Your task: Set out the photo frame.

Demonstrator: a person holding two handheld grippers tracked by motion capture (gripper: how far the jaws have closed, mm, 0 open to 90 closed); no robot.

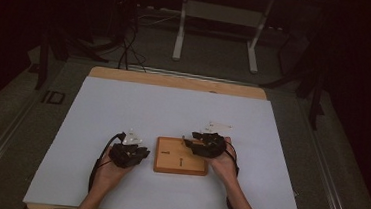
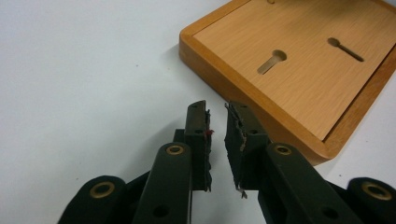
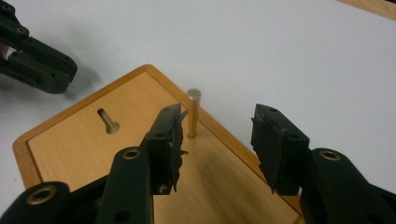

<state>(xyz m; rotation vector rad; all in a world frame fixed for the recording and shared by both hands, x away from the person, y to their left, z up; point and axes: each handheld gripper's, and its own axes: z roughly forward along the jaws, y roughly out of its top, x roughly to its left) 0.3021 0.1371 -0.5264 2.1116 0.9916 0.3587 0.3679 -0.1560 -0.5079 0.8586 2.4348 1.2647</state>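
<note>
the wooden board [image 1: 181, 156] lies flat on the white table [image 1: 123, 109], between your two hands. a brass peg [image 3: 193, 113] stands upright in the board near its far edge, as the right gripper view shows it. two keyhole-shaped slots [image 2: 272, 61] are cut into the board's top panel and both are empty.

your right tongs [image 3: 219, 140] stand spread, with nothing pinched. the peg sits just ahead of the gap, closer to the left-hand pad [image 3: 173, 140] in that view; whether the pad touches it you cannot tell. your left tongs [image 2: 217, 140] are parted by a narrow gap and hold nothing; they rest just beside the board's near corner, over bare table.

hazards from this position:

- peg knocked over. cause: the pad nearest the peg brushes it sideways as you draw the right tongs back. withdraw along the peg's axis first, then clear.
- peg not fully seated. it appears upright, but its depth in the hole is not visible. a light contact could tip it or lift it out.
- board shifted. nothing clamps it to the table; a push from either tongs would slide it.
- worn pads. the pad faces look frayed, so a later pinch may slip on the smooth brass.
</note>
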